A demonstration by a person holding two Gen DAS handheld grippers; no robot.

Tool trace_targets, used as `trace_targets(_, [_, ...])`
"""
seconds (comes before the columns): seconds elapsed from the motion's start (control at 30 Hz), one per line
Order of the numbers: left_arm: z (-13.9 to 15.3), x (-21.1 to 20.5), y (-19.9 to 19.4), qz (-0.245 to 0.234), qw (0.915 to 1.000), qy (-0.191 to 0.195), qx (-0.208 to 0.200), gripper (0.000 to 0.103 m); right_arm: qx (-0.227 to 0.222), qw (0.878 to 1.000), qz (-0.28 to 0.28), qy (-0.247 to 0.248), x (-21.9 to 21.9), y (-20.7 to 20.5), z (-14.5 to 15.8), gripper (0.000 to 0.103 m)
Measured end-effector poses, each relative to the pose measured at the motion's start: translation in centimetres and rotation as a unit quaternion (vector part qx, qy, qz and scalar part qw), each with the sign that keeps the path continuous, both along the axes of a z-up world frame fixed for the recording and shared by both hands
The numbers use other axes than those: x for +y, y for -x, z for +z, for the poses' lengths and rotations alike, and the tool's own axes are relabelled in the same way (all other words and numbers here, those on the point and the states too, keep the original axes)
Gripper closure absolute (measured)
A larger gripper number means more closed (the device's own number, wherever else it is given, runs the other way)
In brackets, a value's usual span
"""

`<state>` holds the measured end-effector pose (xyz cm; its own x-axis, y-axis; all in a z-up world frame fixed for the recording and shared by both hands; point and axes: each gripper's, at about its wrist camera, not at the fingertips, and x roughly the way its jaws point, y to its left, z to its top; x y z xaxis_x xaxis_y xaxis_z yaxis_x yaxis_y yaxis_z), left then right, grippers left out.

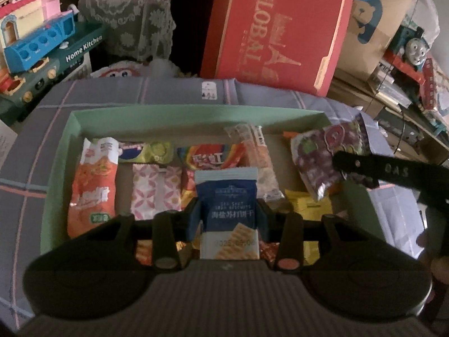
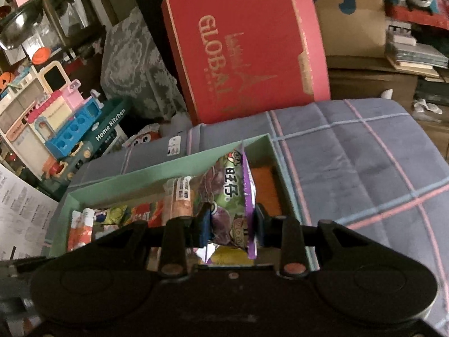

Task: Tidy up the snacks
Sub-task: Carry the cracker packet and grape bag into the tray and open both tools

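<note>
The big red box carries "GLOBAL" in gold lettering beside an Eiffel Tower emblem. The dark green toy kitchen box reads "Home Kitchen" in white. The blue cracker packet bears white Chinese characters, 海盐苏打饼干, and a stamped date below, too faint to read fully. The rainbow candy packet shows 彩虹. The purple grape candy bag reads 旺仔. The black gripper finger is embossed "DAS".

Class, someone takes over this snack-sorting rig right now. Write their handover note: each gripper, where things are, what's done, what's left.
Left gripper: shut on blue cracker packet, over the green box.
Right gripper: shut on purple grape-candy bag, over the box's right end.
Done: several snacks, including an orange pouch, already lie in the box.
Left: set both held packets down.
</note>
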<state>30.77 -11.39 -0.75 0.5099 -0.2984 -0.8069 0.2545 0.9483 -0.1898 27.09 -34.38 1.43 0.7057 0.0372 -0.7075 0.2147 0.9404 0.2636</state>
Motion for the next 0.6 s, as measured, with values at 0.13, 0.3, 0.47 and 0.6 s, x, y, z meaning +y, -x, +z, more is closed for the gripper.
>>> trace_targets(0.13, [-0.7, -0.4, -0.7, -0.001, 1.0000, -0.003, 0.002, 0.061, 0.000, 1.000, 0.009, -0.005, 0.8, -2.0, -0.6, 0.067])
trace_targets(0.3, [-0.7, -0.7, -0.2, 0.015, 0.9993, -0.028, -0.021, 0.009, -0.015, 1.000, 0.017, 0.005, 1.3, -1.7, -0.1, 0.012])
trace_targets(0.47, [-0.7, -0.7, 0.6, 0.019, 0.9993, -0.029, -0.015, 0.004, -0.012, 1.000, 0.016, 0.015, 1.1, -0.6, 0.4, 0.009])
trace_targets(0.6, [-0.3, -0.5, 1.5, 0.021, 0.9992, -0.030, -0.015, 0.000, -0.011, 1.000, 0.013, 0.022, 0.6, 0.8, 0.9, 0.000])
